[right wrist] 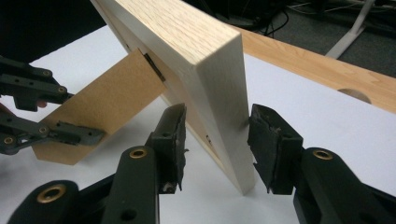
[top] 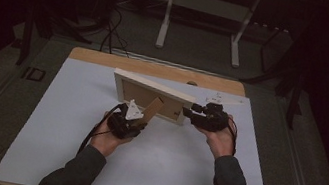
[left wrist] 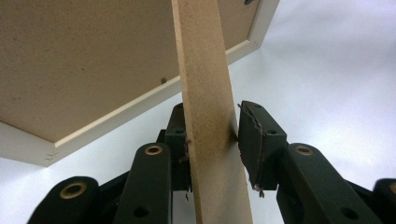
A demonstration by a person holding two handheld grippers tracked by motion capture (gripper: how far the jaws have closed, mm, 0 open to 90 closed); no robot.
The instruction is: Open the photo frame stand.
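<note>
Gripping the back strut with the left tongs at centre, straddling the picture frame loosely with the open right tongs, propping it upright mid-surface; next, probably planting the strut, then letting go.

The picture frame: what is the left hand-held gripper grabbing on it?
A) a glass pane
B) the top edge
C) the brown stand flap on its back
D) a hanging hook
C: the left hand-held gripper has its jaws on either side of the brown stand that sticks out from the back of the frame.
</note>
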